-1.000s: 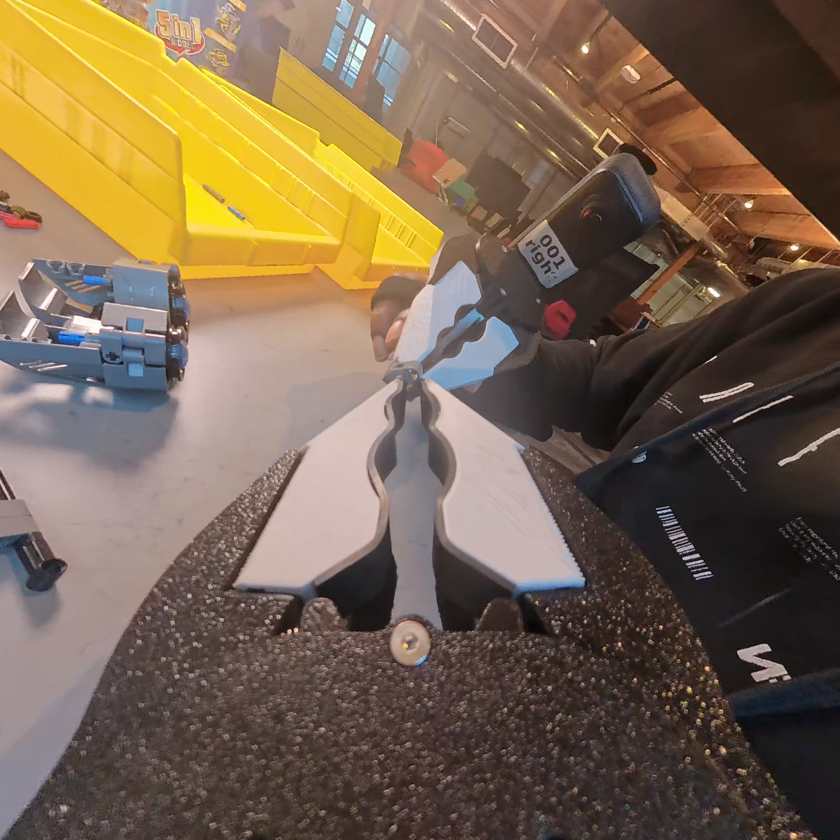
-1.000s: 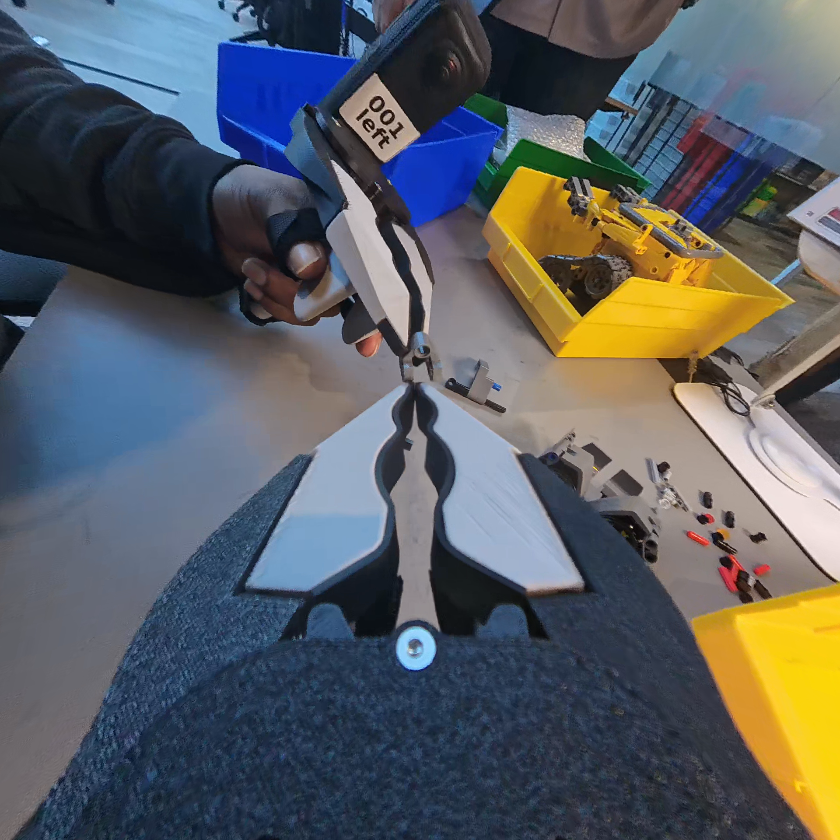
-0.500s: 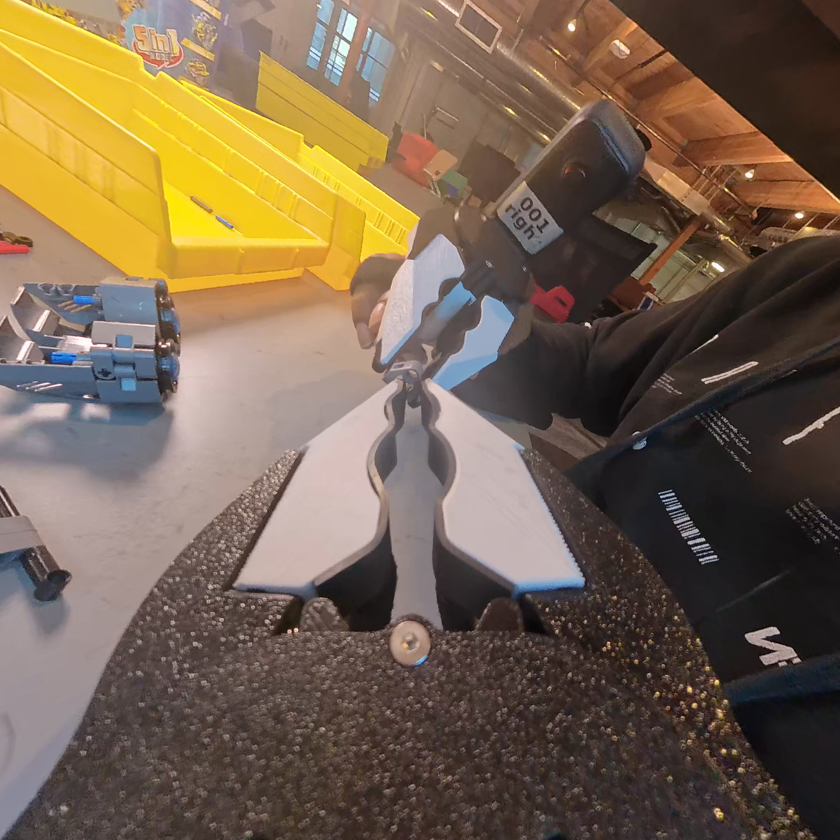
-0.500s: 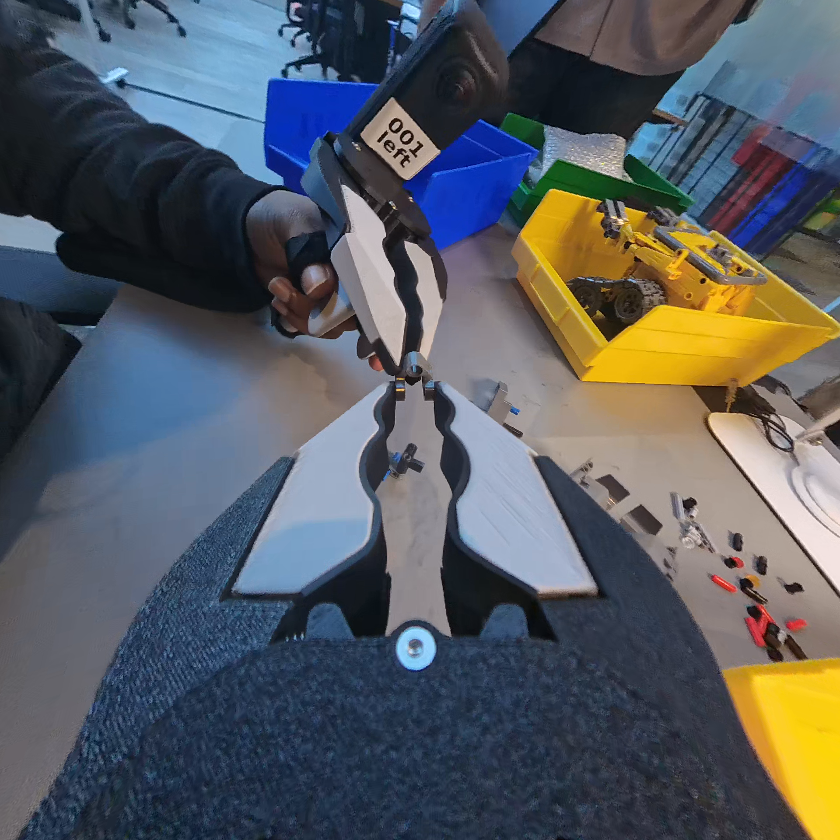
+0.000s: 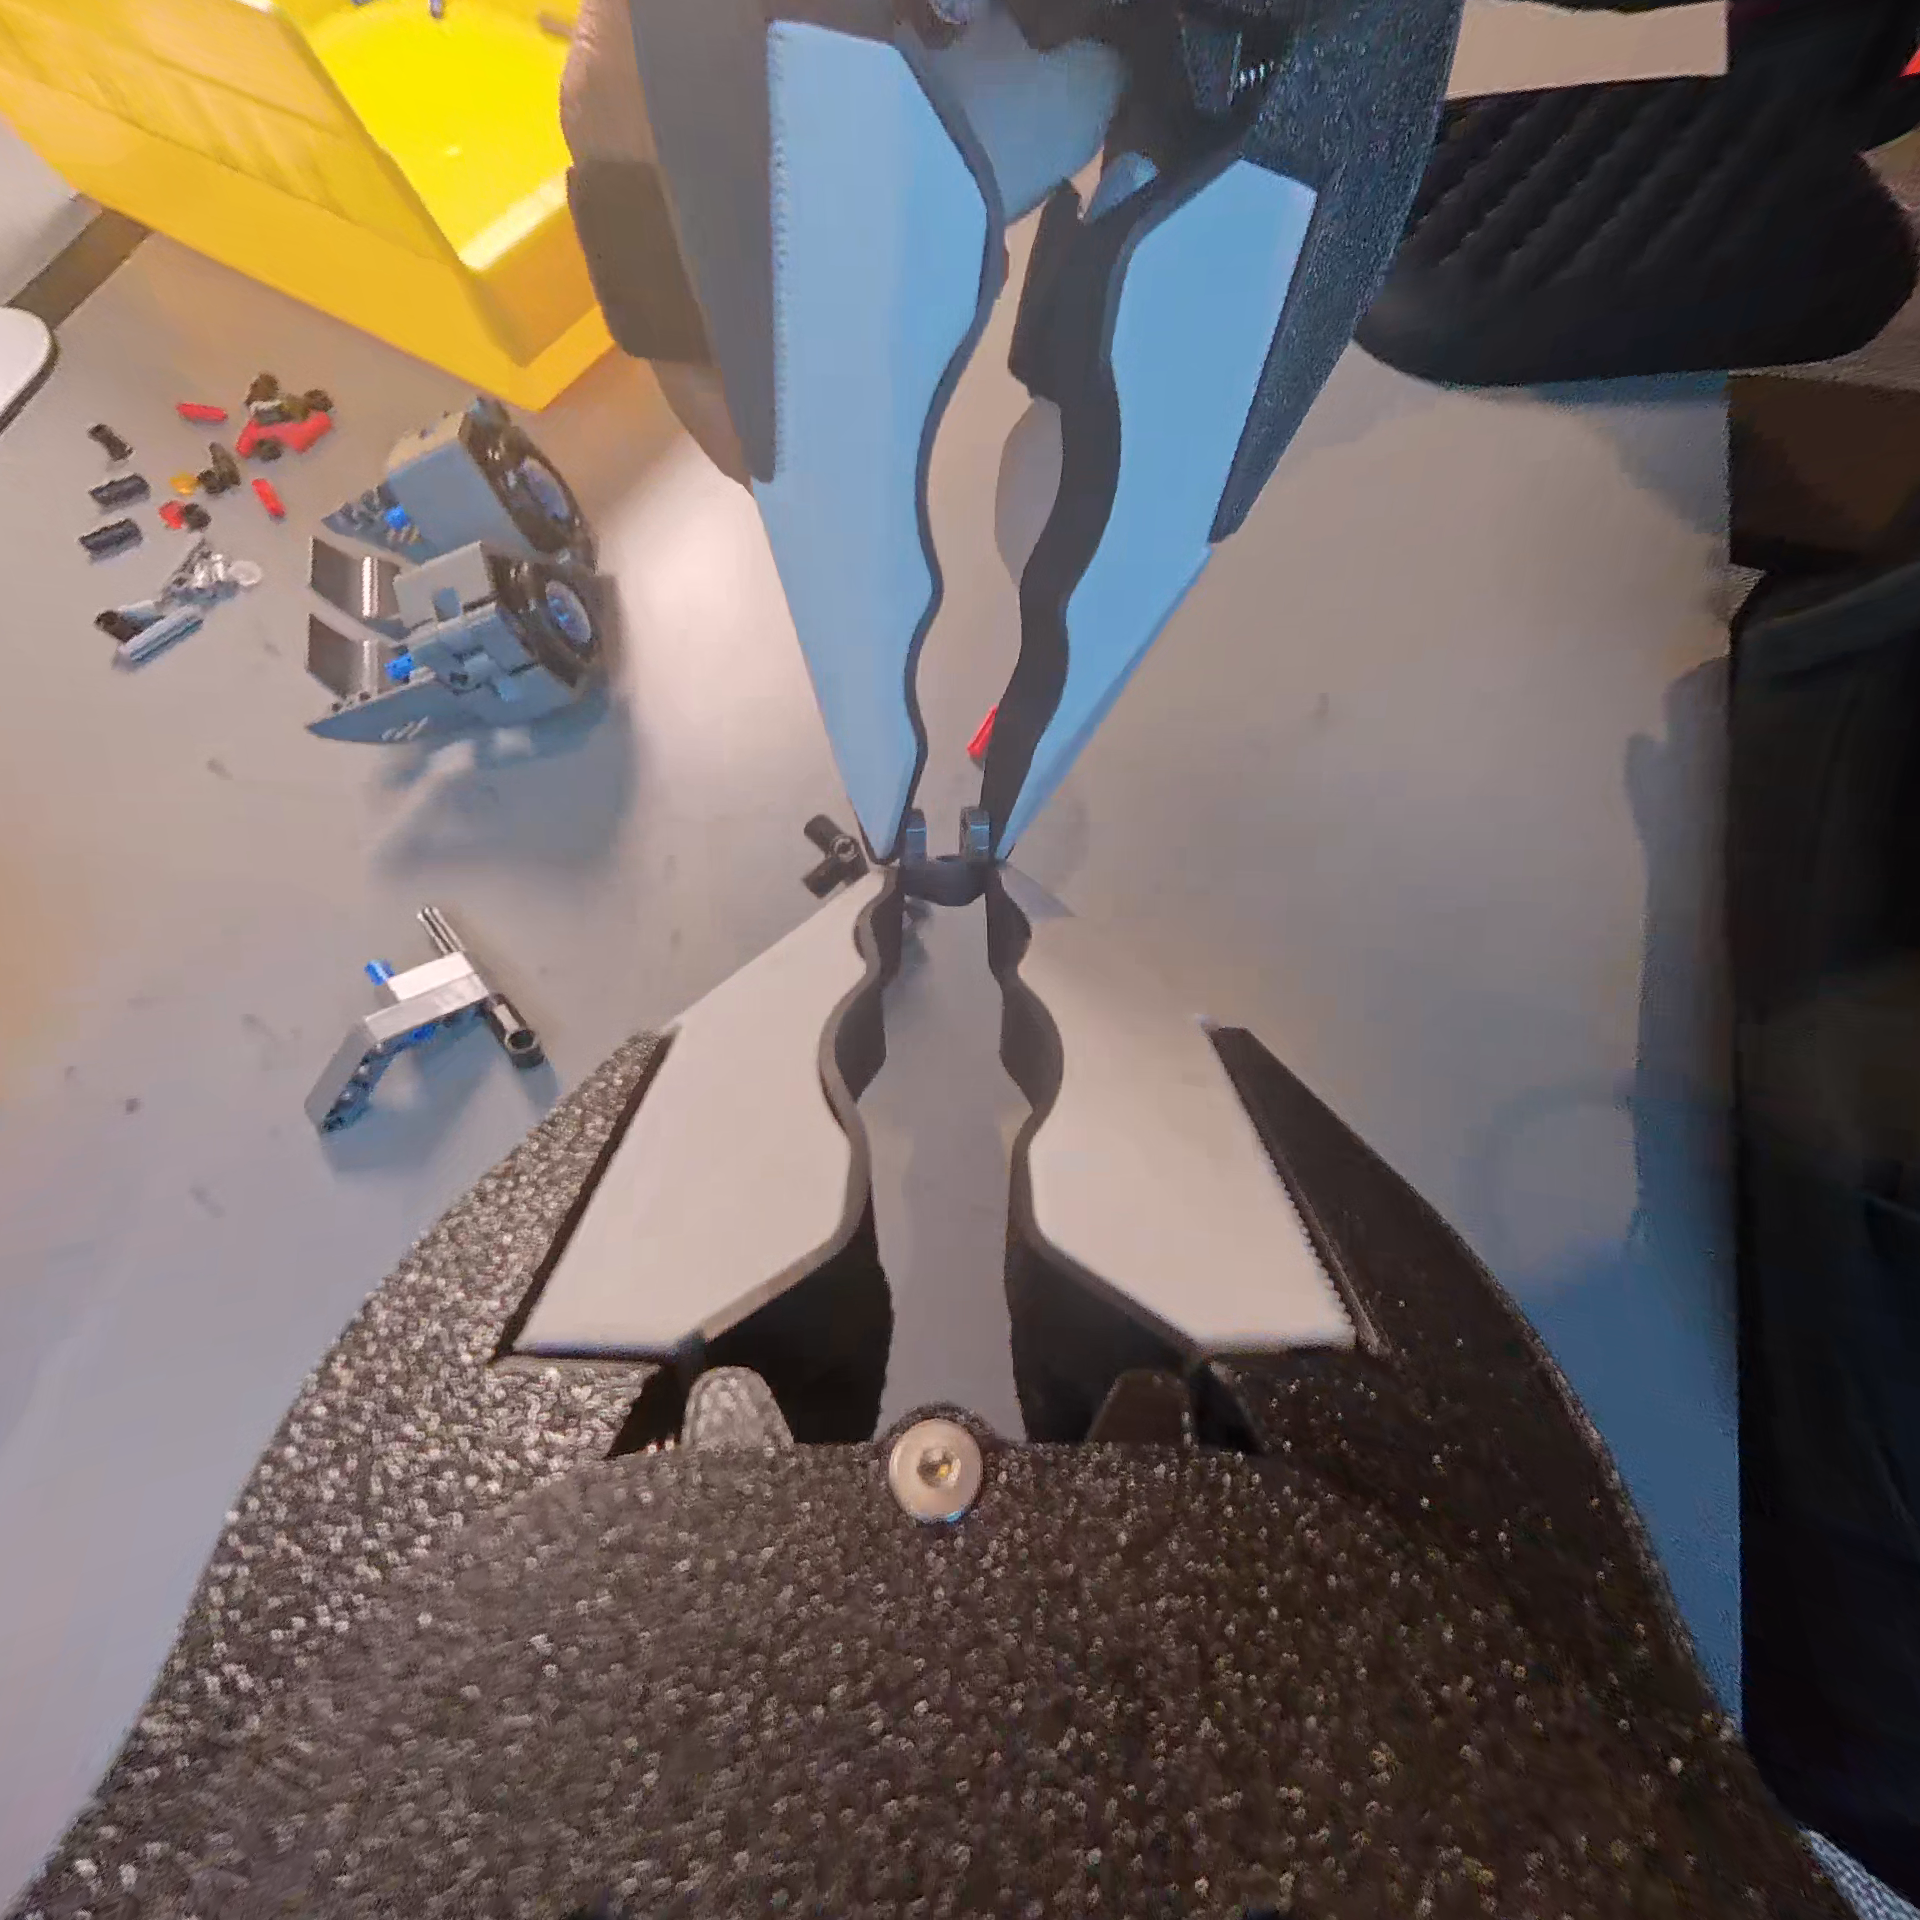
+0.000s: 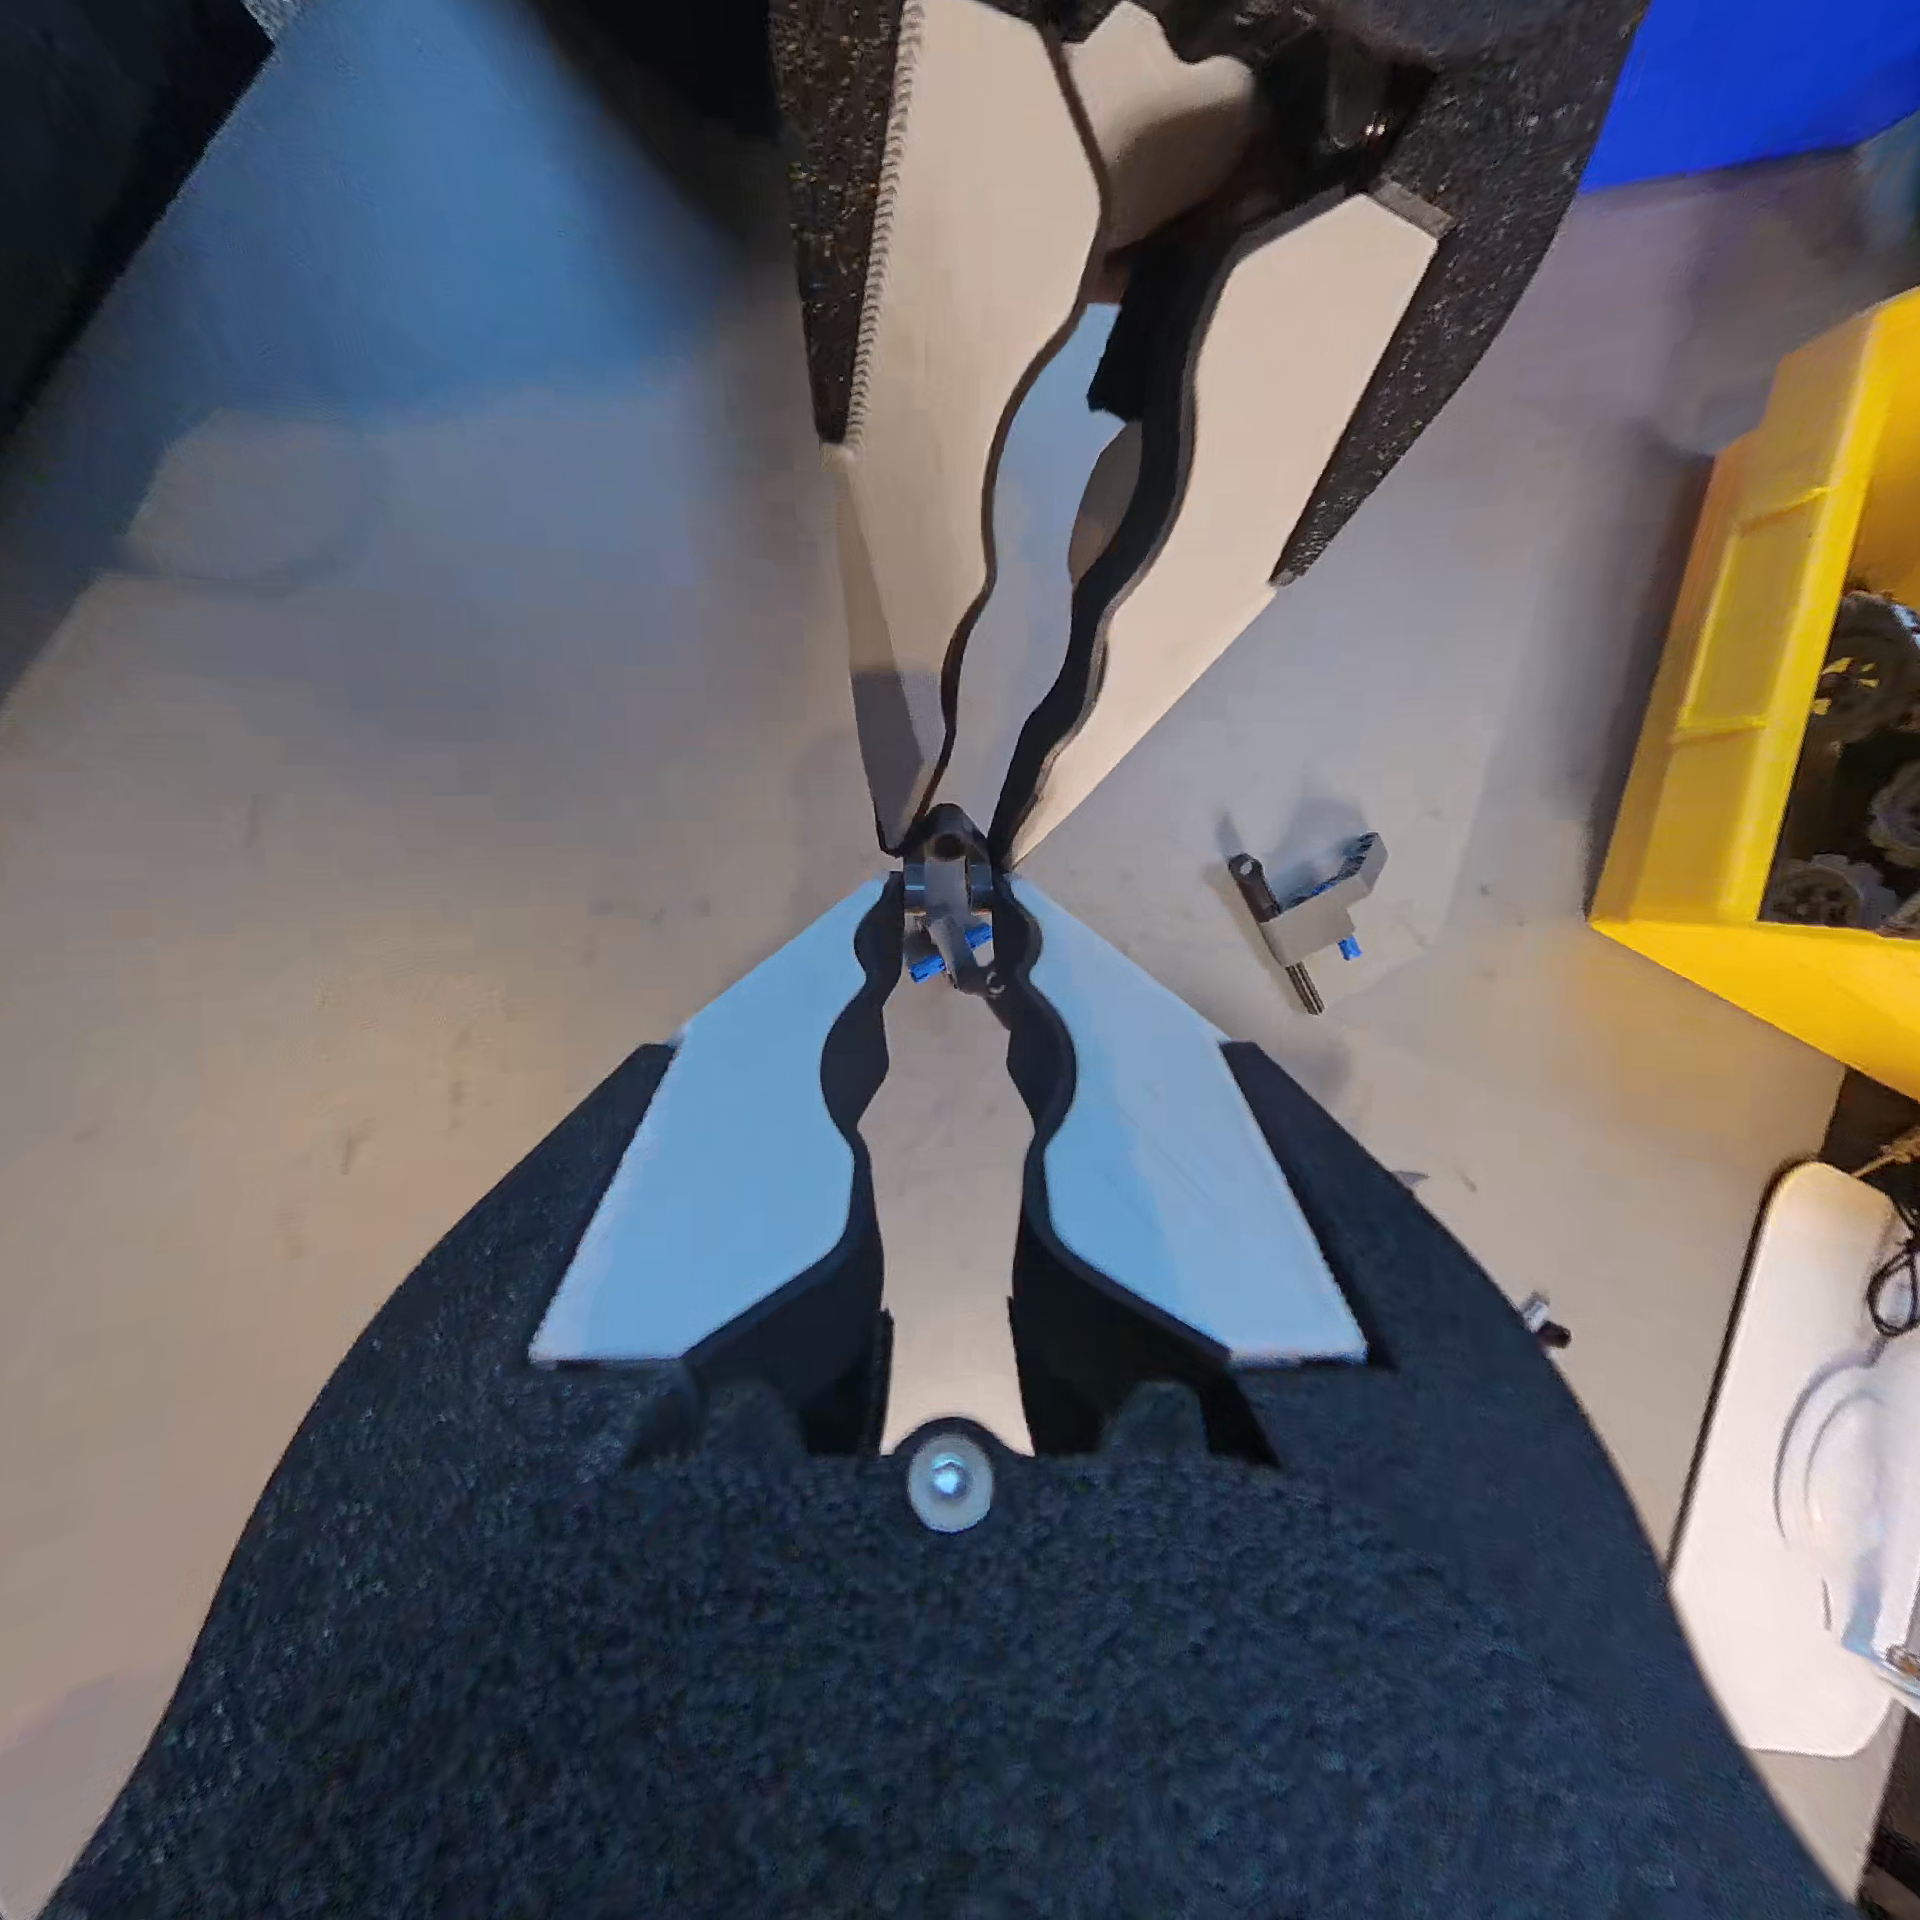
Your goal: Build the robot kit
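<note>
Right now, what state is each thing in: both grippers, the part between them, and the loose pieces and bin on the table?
left gripper: shut on the small dark connector.
right gripper: shut on the same small dark connector, tip to tip with the left.
grey wheeled assembly: lying on the table, untouched.
grey bracket piece: lying flat, apart from both grippers.
yellow bin: open-topped, holding a wheeled model.

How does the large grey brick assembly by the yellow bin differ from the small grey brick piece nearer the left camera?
The large assembly is bulky, with round black rings at one end; the small piece is a slim angled bracket with a black rod. The large assembly sits beside the yellow bin; the small piece lies apart, nearer the left gripper. Both are grey with blue pins and lie unheld on the table.
</note>
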A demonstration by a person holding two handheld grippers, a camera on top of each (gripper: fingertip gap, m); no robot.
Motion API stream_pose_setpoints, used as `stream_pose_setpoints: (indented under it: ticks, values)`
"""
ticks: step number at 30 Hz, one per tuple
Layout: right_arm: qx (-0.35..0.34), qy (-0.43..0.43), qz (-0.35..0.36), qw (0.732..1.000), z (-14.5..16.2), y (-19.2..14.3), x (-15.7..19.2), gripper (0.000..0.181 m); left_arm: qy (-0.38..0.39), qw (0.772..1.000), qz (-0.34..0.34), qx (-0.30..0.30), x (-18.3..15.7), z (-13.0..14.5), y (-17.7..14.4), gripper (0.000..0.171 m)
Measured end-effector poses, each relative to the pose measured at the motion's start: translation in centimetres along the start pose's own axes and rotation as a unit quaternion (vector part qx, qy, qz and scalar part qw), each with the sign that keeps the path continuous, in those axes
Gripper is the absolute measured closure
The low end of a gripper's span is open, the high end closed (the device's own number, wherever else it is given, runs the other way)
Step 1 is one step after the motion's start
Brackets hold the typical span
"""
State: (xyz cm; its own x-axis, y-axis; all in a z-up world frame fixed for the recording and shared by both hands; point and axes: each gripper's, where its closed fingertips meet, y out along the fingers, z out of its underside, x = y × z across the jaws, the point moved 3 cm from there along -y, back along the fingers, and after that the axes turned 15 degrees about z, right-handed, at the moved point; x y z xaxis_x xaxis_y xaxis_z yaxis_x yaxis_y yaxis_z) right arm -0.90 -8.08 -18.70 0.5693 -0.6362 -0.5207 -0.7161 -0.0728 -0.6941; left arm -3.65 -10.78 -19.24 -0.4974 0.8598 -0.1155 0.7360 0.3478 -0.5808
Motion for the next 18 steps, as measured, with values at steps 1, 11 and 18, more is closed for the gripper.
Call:
stream_pose_setpoints:
  ticks: [1,11,18]
  values:
    - [0.002,0.003,-0.005,1.0,0.0,0.2,0.0,0.167,-0.007,1.0,-0.006,0.002,0.0,0.2,0.0,0.157]
    - [0.028,0.046,-0.027,0.998,3.0,0.6,0.0,0.153,-0.125,0.991,-0.04,0.025,0.5,2.8,1.4,0.157]
    - [0.023,0.075,-0.042,0.996,4.8,1.6,-1.0,0.157,-0.17,0.983,-0.043,0.054,1.1,3.5,2.4,0.157]
